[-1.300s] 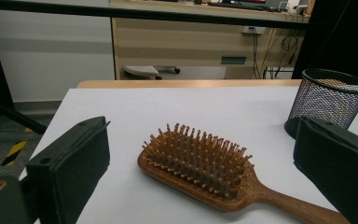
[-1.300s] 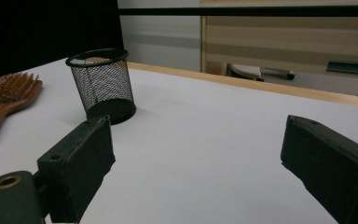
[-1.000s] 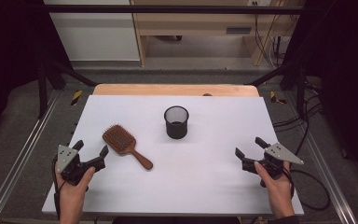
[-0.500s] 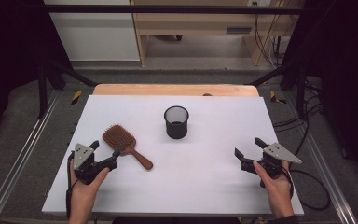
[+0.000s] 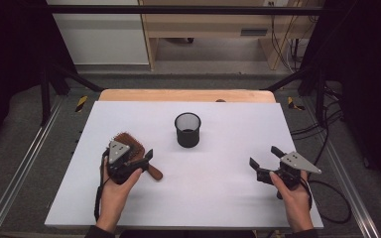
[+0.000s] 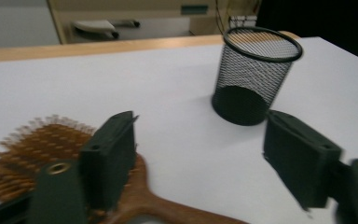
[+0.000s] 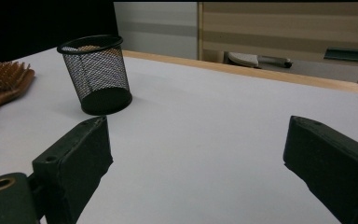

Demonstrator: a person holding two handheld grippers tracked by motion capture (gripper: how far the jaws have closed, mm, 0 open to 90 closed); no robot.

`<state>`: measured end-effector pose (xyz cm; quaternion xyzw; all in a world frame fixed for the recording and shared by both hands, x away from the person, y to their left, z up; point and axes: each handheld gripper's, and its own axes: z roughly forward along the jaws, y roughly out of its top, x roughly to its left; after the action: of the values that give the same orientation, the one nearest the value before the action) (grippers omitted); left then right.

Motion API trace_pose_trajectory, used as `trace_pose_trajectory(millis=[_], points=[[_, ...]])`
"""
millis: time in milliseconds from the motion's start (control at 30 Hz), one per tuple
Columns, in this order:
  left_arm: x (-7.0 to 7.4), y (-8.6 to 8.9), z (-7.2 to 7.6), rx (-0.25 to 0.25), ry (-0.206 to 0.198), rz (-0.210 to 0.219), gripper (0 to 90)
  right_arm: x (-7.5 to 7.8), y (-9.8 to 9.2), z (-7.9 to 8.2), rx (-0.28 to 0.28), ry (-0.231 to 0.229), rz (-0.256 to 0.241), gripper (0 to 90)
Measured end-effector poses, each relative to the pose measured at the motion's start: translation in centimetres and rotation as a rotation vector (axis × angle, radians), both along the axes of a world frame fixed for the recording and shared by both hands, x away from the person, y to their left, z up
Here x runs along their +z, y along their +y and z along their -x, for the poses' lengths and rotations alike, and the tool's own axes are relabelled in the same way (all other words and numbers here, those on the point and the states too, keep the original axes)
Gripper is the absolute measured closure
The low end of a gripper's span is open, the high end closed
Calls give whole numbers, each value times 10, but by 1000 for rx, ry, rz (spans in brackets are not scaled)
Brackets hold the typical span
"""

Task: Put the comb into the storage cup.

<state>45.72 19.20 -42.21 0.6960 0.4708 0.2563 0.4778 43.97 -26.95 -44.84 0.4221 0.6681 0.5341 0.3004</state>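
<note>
Left tongs (image 5: 146, 157): you hold them with the jaws apart, low over the hairbrush (image 5: 131, 144), near where the head meets the handle. In the left gripper view one jaw stands over the neck of the brush and the other hangs over bare counter (image 5: 218, 198). Nothing is clamped yet. The spread makes sense, since the neck is the narrowest part to straddle.

Right tongs (image 5: 265, 161): your jaws are apart here too and empty, resting low near the right edge of the counter, well apart from the work. They look parked to leave the middle free.

Hairbrush: it lies flat, bristles up, on the left half of the counter, handle towards the near middle. The handle is the likely grip.

Mesh cup (image 5: 187, 129): it stands upright, mouth open, at mid counter, beyond and to the right of the brush. It is the likely home for the brush, handle down.

Step in hand: closing in on the brush; your left jaws need to sit either side of the wood first.
</note>
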Motion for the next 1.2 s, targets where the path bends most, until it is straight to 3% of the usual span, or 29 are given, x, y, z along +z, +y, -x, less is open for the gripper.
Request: trace_pose_trajectory(millis=[133, 267, 300, 400, 533, 767, 1000, 1200], points=[[-3, -20, -8, -45, 51, -21, 513, 1, -1, 0, -4, 0, -10, 79], [-8, -33, -13, -80, 72, -32, 692, 1, -1, 0, -2, 1, -12, 79], [-12, -40, -15, -117, 94, -32, 767, 1, -1, 0, -1, 0, -11, 79], [-16, -47, -18, -141, 117, -43, 875, 1, -1, 0, 0, -1, -12, 79], [-26, -57, -20, -173, 165, -77, 900, 2, -2, 0, 0, -2, -16, 79], [-38, -58, -19, -189, 230, -99, 900, 2, -1, 0, 7, -6, -9, 80], [-47, -49, -17, -181, 286, -144, 900, 2, -2, 0, 11, -4, -7, 81], [-52, -33, -11, -167, 326, -151, 900, 2, -1, 0, 15, -1, -5, 82]])
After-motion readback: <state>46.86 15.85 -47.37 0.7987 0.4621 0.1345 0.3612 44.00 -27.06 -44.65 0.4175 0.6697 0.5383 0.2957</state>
